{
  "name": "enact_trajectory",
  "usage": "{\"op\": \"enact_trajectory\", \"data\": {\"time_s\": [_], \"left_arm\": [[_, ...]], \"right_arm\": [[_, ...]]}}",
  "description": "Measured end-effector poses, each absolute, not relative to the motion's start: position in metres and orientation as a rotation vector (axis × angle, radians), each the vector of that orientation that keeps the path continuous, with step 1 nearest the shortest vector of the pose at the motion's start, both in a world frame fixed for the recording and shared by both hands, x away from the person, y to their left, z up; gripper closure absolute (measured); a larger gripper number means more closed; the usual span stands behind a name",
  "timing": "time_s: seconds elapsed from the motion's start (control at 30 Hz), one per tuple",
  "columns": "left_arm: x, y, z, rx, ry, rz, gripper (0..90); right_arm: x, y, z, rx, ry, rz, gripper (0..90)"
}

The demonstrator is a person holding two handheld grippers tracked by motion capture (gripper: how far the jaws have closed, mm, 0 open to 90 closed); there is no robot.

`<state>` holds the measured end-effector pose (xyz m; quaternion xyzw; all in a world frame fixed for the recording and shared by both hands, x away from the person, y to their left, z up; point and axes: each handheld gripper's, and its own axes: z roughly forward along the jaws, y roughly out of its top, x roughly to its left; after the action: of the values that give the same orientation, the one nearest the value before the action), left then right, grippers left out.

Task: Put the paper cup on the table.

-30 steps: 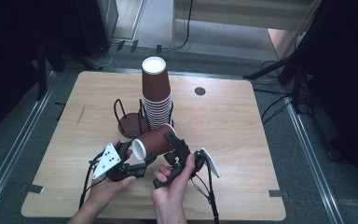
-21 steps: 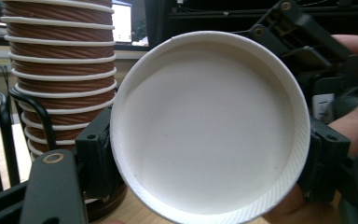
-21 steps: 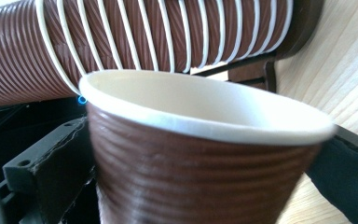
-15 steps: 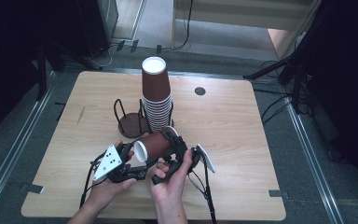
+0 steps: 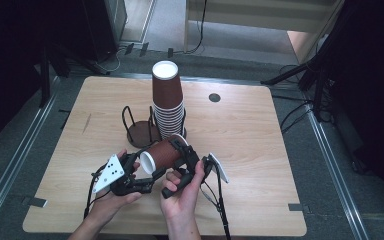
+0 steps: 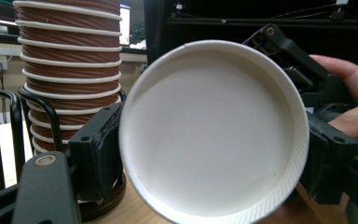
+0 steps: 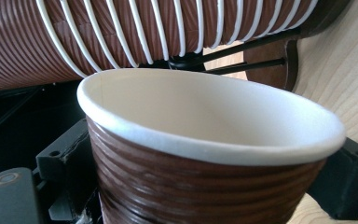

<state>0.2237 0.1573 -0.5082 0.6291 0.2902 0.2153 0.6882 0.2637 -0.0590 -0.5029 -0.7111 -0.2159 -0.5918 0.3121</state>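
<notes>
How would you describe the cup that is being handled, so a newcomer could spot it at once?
On the wooden table, look just in front of the tall stack of brown cups in the wire holder. The single cup lies on its side between the two grippers, unlike the upside-down stacked ones.

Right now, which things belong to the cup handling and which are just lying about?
In the job:
- brown paper cup, held sideways by both grippers
- left gripper
- right gripper
- stack of cups
- wire cup holder

Lying about:
- dark round disc on the table
</notes>
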Motion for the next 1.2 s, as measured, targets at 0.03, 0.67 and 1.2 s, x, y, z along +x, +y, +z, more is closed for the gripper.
{"op": "enact_trajectory", "data": {"time_s": [0.03, 0.67, 1.2], "left_arm": [[0.224, 0.157, -0.508, 1.405, 0.651, 0.470, 15.8], [0.212, 0.179, -0.517, 1.487, 0.784, 0.429, 0.0], [0.214, 0.232, -0.534, 1.460, 0.924, 0.506, 0.0]], "right_arm": [[0.264, -0.060, -0.502, -1.871, -0.570, -1.570, 10.4], [0.265, -0.082, -0.488, -1.856, -0.662, -1.832, 11.3], [0.260, -0.093, -0.467, -1.778, -0.955, -2.110, 11.3]]}}
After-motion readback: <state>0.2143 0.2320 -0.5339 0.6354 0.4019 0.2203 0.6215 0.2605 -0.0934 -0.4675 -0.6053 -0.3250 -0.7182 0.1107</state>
